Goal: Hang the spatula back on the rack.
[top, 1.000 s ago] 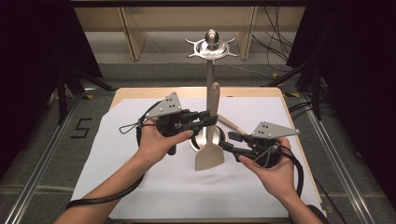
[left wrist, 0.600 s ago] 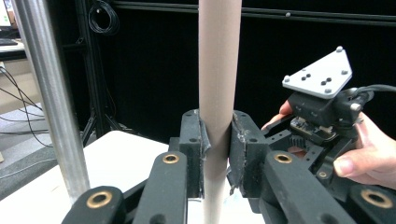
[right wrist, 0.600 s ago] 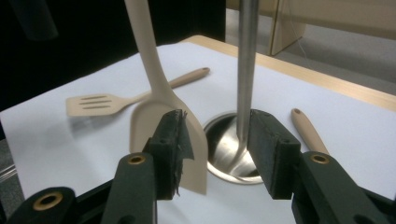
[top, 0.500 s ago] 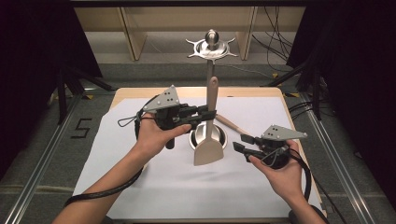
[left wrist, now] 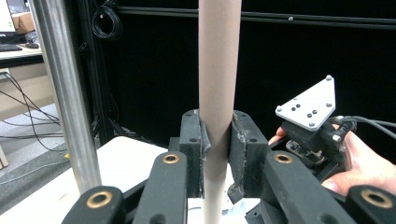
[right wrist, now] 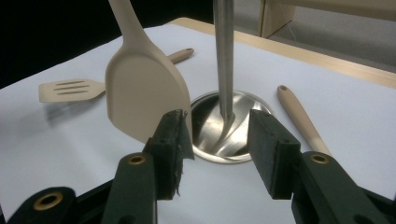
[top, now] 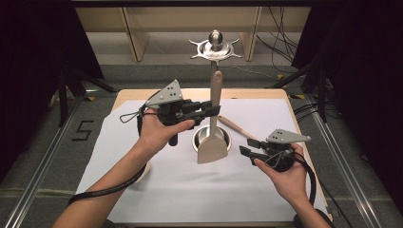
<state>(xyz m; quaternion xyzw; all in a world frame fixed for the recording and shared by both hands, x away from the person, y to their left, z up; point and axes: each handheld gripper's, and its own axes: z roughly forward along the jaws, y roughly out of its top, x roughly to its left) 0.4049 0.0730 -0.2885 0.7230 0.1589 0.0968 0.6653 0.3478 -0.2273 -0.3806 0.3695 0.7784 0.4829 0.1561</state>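
Note:
My left gripper (top: 213, 110) is shut on the handle of a beige spatula (top: 213, 147), which hangs upright with its blade down over the steel stand's round base (top: 200, 136). The handle's end reaches up near the stand's star-shaped hook top (top: 216, 46). In the left gripper view the handle (left wrist: 217, 70) is clamped between the jaws of that gripper (left wrist: 215, 140), with the stand's pole (left wrist: 60, 93) to the left. My right gripper (top: 245, 150) is open, low and right of the blade. Its view has the blade (right wrist: 142, 100), the pole (right wrist: 223, 56) and the base (right wrist: 238, 122) beyond the parted jaws (right wrist: 217, 140).
A slotted beige spatula (right wrist: 70, 89) lies flat on the white sheet (top: 190, 190) beyond the held blade. Another utensil's pale handle (right wrist: 299, 119) lies right of the base, and its handle (top: 235, 127) runs toward my right gripper. Dark frame posts flank the table.
The left gripper has raised the spatula, so its handle end now nears the hook top. The right gripper has drawn back to the right, away from the blade.

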